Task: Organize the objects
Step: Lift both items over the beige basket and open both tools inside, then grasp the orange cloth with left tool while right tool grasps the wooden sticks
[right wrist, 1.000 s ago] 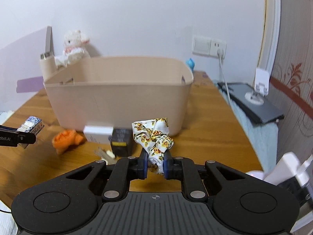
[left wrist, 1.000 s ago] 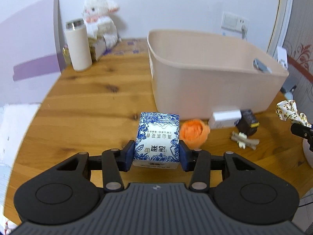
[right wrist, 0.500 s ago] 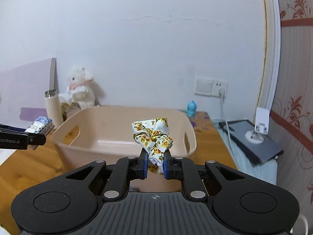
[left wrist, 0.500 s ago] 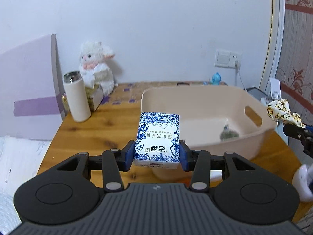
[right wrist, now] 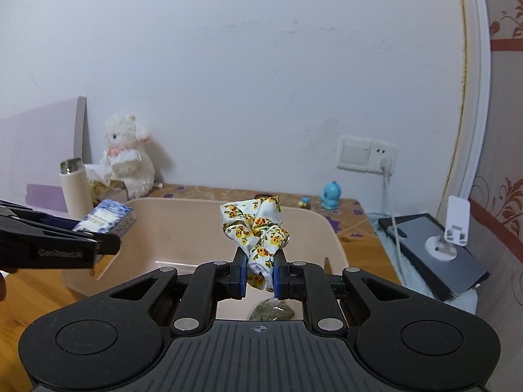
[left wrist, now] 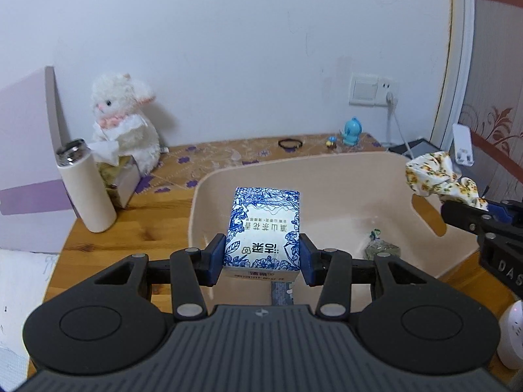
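Blue-and-white tissue pack (left wrist: pixel 263 228) sits clamped in the left claw (left wrist: pixel 261 259), held above the beige tub (left wrist: pixel 327 173). Right claw (right wrist: pixel 258 276) is pinched tight on a floral scrunchie (right wrist: pixel 256 228), also over the tub, where a small greenish packet (left wrist: pixel 380 250) lies.

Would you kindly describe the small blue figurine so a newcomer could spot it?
Start at the wall socket above the table's back edge. Just below it stands the blue figurine, upright, with a tinier yellow-and-blue trinket beside it; it is the only bright blue toy there.
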`<state>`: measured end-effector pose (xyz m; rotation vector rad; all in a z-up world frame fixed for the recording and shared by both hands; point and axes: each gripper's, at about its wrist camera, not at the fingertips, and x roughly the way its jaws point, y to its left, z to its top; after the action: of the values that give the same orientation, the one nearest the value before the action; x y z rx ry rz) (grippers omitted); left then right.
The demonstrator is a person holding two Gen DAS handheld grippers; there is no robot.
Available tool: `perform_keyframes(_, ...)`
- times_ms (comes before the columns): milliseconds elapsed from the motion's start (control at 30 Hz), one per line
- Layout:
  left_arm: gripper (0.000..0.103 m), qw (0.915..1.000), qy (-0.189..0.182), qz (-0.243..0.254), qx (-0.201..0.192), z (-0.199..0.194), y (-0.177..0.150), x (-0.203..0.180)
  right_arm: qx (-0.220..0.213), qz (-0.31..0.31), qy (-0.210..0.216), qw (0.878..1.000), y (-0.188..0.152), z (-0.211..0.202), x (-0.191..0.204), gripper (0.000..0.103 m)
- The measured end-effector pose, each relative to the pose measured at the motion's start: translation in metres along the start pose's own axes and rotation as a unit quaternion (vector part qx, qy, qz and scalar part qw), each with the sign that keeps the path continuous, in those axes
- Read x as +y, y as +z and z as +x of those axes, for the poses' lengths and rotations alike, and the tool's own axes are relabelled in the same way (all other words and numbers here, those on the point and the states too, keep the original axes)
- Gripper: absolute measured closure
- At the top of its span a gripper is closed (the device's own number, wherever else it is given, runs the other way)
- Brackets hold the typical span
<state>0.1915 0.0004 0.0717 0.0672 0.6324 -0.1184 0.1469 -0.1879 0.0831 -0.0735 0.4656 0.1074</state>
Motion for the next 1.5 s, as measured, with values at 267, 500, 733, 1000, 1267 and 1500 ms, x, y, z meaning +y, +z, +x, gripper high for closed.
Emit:
perform_keyframes(267,0.055,0.9985,0.016,0.024,0.047,0.048,-0.01,-0.011,0.056,-0.016,0.006,0.998,-0.014,0.036,0.011,0.09)
perform_keyframes(500,0.055,0.9982,0.016,0.024,0.052,0.055,-0.016,-0.011,0.076,-0.02,0.004,0.997,-0.02,0.041,0.009,0.072)
perform_keyframes(733,0.026,0.9991,0.011,0.031,0.028,0.034,-0.018,-0.014,0.041,-0.024,-0.002,0.999,-0.015,0.017,0.011,0.045)
perform_keyframes(1000,0.014,0.9993,0.007,0.034,0.009,-0.006,-0.023,-0.01,0.02,-0.014,-0.002,1.0,-0.018,-0.02,0.011,0.029)
perform_keyframes(1267,0.013,0.9993,0.005,0.037,0.01,-0.037,-0.043,-0.005,0.046,0.008,0.007,0.999,-0.041,-0.034,0.007,0.022)
perform_keyframes(1500,0.013,0.9985,0.0,0.043,0.033,-0.042,-0.066,-0.003,0.073,0.004,0.015,0.997,-0.068,-0.04,0.011,0.019)
